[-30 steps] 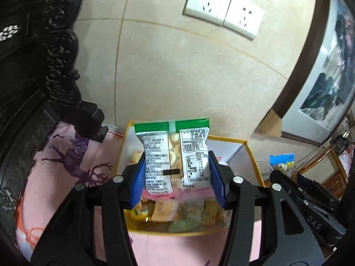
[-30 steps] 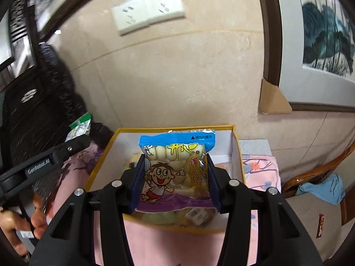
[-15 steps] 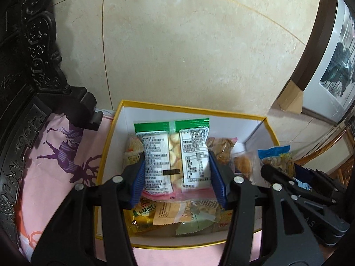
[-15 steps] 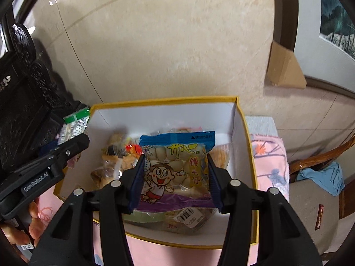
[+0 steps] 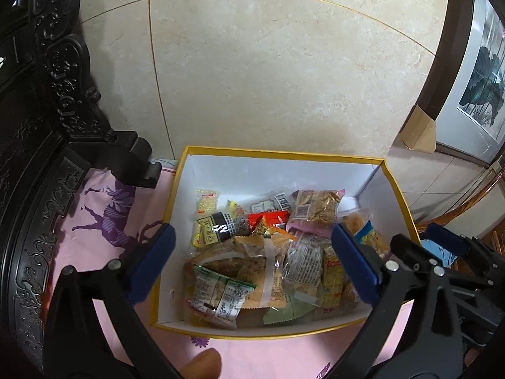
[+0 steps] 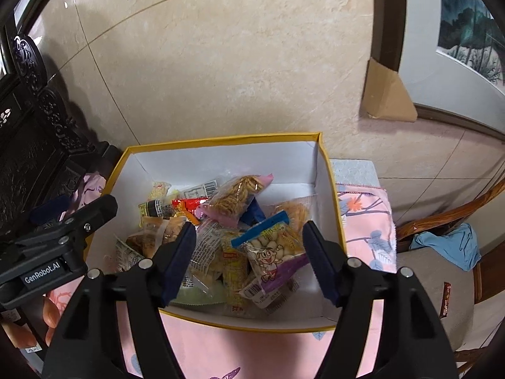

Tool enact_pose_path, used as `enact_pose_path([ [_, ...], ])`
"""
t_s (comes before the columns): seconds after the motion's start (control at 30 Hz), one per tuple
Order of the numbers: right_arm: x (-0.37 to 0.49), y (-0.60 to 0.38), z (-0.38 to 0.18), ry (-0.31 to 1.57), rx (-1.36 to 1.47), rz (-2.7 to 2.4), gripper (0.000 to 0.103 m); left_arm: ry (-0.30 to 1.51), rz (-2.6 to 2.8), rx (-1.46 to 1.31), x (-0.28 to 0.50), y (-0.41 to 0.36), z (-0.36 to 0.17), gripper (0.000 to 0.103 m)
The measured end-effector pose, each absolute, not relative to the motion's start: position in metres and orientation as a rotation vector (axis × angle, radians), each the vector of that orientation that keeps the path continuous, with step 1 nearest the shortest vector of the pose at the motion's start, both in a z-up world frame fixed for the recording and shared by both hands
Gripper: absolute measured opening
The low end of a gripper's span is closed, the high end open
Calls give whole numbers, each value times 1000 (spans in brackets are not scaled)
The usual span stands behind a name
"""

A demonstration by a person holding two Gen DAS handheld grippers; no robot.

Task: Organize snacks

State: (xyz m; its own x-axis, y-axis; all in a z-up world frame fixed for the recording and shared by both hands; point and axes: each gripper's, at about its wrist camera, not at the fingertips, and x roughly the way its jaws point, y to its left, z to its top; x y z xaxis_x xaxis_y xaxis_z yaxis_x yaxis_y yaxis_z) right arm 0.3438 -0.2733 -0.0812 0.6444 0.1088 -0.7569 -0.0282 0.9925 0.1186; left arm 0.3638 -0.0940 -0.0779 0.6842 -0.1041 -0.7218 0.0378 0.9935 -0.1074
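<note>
Inside the yellow-rimmed box (image 5: 277,154), both packets lie loose on the snack pile. Green packet (image 5: 217,295): near-left corner of the box, label side up, below and between the fingers of the left tongs (image 5: 252,268), touching neither pad. Blue-topped cartoon packet (image 6: 271,252): right half of the pile, tilted, propped on other wrappers, just below the right tongs (image 6: 249,262), also untouched.

Left tongs: spread wide, holding nothing. Right tongs: spread wide, holding nothing. Both hover over the near side of the box.

Risks, as judged from this layout:
- Cartoon packet rests on a slope of slick wrappers; a nudge from a lifting finger could slide it further down or flip it.
- Pile is heaped toward the near wall; more packets dropped there may spill over the rim onto the pink cloth (image 6: 221,347).
- Right pad (image 6: 318,262) sits close to the box's right wall; pulling out sideways could catch the rim and shift the box.
- The two tongs work close together; paths could cross on withdrawal.

Rear of box floor shows bare white, room for more.
</note>
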Motion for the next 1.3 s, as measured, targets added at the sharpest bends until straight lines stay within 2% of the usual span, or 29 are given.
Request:
enact_pose_path([
  [1.3,326,-271,-73,863,80,70,73,787,-39,-16,343,-89,-66,101],
])
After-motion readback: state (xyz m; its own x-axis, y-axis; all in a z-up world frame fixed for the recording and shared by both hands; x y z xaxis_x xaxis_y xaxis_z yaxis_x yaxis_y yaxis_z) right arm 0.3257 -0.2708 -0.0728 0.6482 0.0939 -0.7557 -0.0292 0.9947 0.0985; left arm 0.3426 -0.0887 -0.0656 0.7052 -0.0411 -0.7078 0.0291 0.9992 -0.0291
